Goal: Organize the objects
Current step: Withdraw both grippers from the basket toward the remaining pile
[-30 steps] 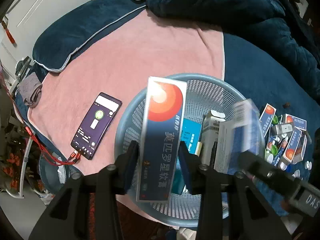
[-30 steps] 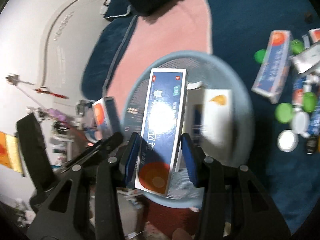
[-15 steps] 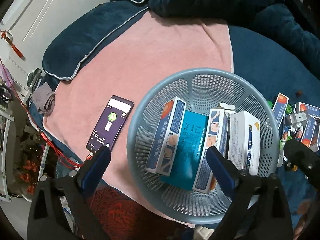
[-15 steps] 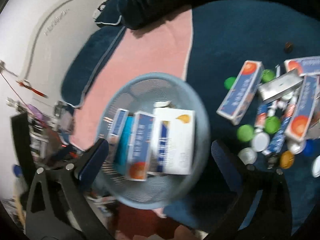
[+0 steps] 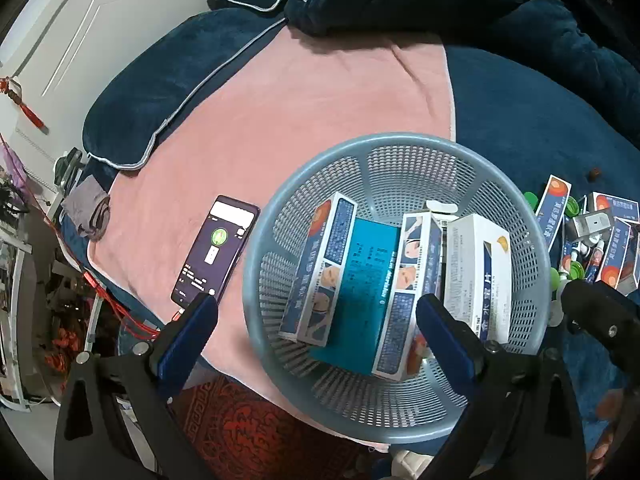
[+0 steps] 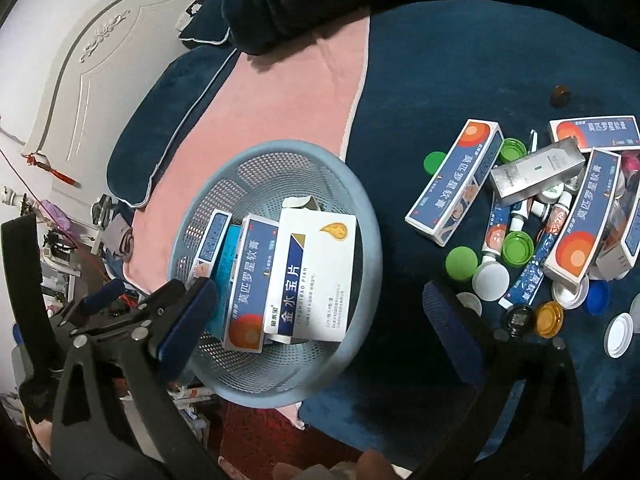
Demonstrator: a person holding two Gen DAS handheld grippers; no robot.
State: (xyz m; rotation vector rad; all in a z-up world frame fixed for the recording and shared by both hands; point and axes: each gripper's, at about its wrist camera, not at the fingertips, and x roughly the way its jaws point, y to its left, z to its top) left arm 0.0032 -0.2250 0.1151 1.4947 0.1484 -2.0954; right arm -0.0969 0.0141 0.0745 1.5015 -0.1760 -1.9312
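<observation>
left gripper (image 5: 316, 328) – jaws have just been opening, now spread wide, empty | right gripper (image 6: 320, 320) – jaws just opened wide, nothing between | basket (image 5: 400, 148) centre of frame, holding upright boxes (image 5: 320, 264) | loose boxes and caps (image 6: 520, 220) right of frame on blue blanket (image 6: 460, 60) | phone (image 5: 214, 252) left, on pink towel (image 5: 300, 100)

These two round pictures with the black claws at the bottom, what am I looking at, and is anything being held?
They come from cameras on two hand-held grippers, one in each of a person's hands, looking along the fingers. The left gripper hangs over a grey-blue mesh basket holding four medicine boxes, among them a white box and a teal one. A phone lies on the pink blanket. The right gripper sees the same basket, plus a pile of ointment boxes, tubes and bottle caps on the dark blue bedcover. Both grippers' jaws have just been opening; nothing is between them.
</observation>
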